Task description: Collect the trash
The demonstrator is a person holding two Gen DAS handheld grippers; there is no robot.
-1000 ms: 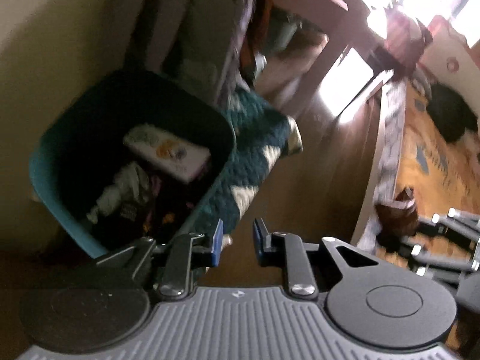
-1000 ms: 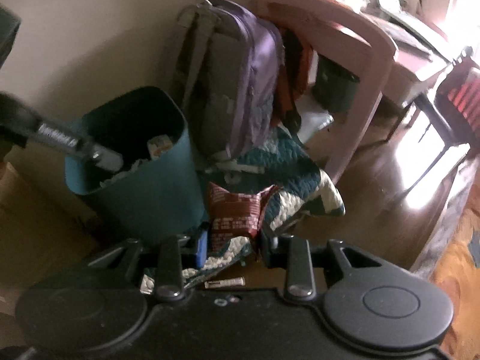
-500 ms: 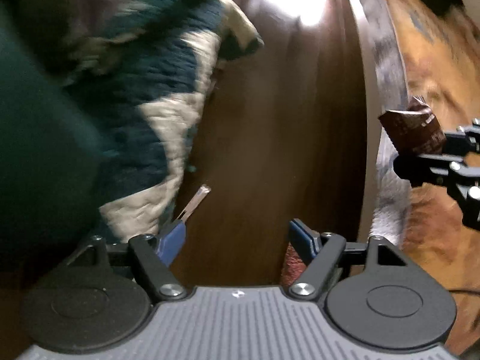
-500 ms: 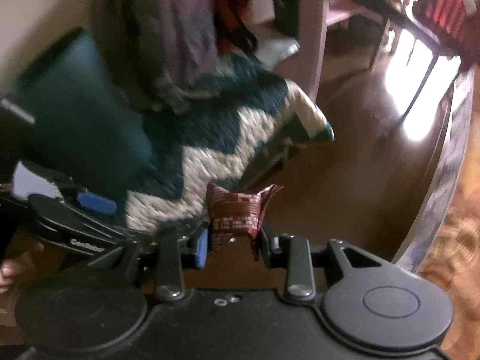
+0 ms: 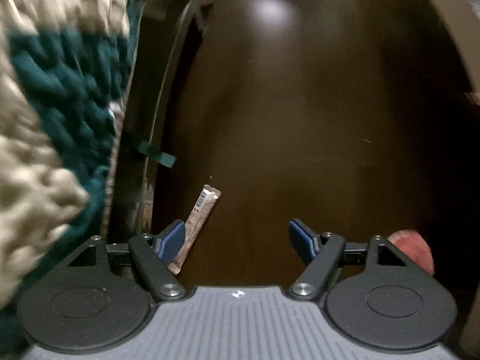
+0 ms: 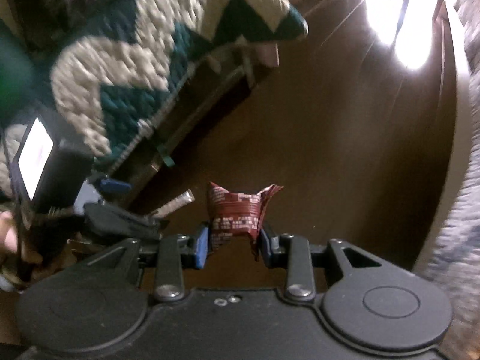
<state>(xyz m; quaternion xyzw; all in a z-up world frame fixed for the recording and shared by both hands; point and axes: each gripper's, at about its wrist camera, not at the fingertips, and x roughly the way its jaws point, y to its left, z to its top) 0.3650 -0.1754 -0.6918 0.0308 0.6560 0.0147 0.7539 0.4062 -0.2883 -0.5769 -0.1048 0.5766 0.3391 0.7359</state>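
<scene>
The left hand-held gripper [image 5: 237, 240] hangs over the floor [image 5: 300, 120] with its jaws wide apart and empty. A thin stick wrapper [image 5: 196, 228] lies just beside its left pad, running near to far (leaning slightly right), not yet centred between the jaws. The right hand-held gripper [image 6: 234, 244], farther off, is clamped on a crumpled red wrapper [image 6: 237, 213].
</scene>
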